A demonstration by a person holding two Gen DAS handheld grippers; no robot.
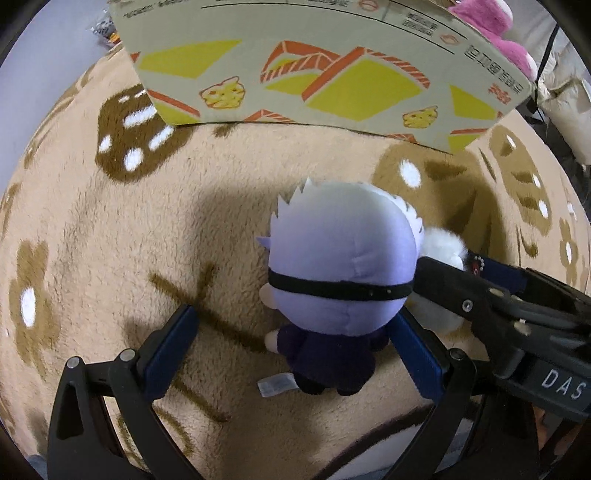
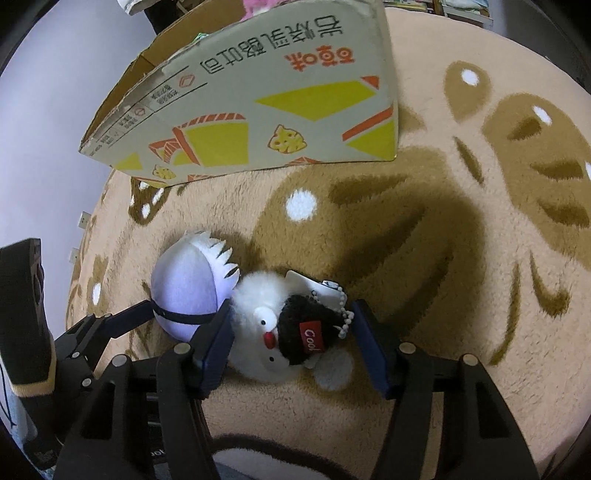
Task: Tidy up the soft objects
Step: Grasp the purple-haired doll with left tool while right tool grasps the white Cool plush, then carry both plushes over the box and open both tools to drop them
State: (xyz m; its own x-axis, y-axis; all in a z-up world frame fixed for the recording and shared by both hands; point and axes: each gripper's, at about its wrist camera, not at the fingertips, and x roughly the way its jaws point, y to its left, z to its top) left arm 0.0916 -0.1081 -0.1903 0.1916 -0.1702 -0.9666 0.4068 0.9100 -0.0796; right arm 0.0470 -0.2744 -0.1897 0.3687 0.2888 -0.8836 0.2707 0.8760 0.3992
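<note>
A doll with a pale lilac head, black band and dark clothes (image 1: 340, 280) lies on the rug, seen from behind. My left gripper (image 1: 295, 350) straddles its body, open; the right pad sits close beside the doll and the left pad stands well off. Beside it lies a white fluffy plush with a black "Cool" hat and bead chain (image 2: 273, 332). My right gripper (image 2: 295, 350) is around that plush, open: the left pad touches the fur, the right pad stands just off the chain. The doll's head (image 2: 184, 284) rests against the plush.
An open cardboard box printed in yellow and orange (image 1: 332, 74) (image 2: 258, 110) stands just beyond the toys, with a pink plush (image 1: 491, 26) inside. The beige rug with brown patterns (image 1: 92, 240) (image 2: 480, 221) spreads all round. A grey floor lies past its left edge.
</note>
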